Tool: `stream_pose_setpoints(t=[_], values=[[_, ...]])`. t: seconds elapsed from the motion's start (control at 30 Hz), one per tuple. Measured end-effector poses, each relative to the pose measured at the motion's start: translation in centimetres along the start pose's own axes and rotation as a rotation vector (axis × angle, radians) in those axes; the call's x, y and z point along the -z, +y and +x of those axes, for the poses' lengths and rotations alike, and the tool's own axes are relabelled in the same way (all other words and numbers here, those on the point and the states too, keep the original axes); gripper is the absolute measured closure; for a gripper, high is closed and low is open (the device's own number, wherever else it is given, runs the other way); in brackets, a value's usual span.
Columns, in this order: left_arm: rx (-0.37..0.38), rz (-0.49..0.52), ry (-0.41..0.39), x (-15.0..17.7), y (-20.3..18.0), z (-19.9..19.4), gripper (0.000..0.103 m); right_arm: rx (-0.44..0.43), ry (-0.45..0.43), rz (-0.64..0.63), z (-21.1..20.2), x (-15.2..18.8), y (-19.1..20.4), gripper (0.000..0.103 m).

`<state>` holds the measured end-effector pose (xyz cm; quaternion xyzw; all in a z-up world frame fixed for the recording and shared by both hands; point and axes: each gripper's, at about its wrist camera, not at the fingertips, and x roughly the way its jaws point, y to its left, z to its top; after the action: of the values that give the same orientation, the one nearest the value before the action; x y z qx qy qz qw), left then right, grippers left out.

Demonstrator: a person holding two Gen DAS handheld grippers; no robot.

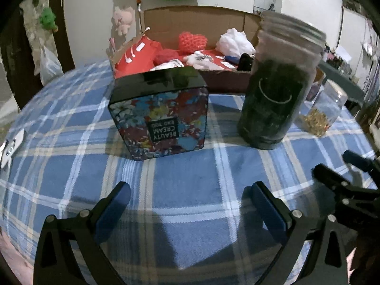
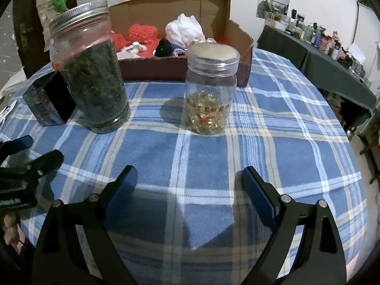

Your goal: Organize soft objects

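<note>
An open cardboard box [image 1: 201, 16] at the back of the table holds soft things: a red knitted heart [image 1: 192, 40], red cloth [image 1: 140, 54], a white crumpled cloth [image 1: 235, 42] and a small white plush [image 1: 199, 59]. The box also shows in the right wrist view [image 2: 166, 11], with the white cloth [image 2: 185, 29] inside. My left gripper [image 1: 191, 194] is open and empty above the blue plaid tablecloth [image 1: 190, 166], in front of a floral tin. My right gripper [image 2: 190, 178] is open and empty above the cloth, in front of the small jar.
A floral tin [image 1: 161, 121] marked BEAUTY CREAM stands before the box. A tall jar of dark leaves [image 1: 275, 95] [image 2: 92, 78] and a small jar of golden capsules [image 2: 211, 90] stand nearby. A cluttered side table [image 2: 320, 54] is at the right.
</note>
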<state>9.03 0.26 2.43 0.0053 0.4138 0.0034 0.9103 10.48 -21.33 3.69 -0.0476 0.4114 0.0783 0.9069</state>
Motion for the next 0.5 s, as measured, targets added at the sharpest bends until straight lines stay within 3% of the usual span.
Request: stream_pose_setpoints(t=[0.5], values=[[-0.013, -0.011, -0.019, 0.08, -0.04, -0.03, 0.000, 0.010, -0.009, 0.013, -0.03, 0.21, -0.20, 0.010]])
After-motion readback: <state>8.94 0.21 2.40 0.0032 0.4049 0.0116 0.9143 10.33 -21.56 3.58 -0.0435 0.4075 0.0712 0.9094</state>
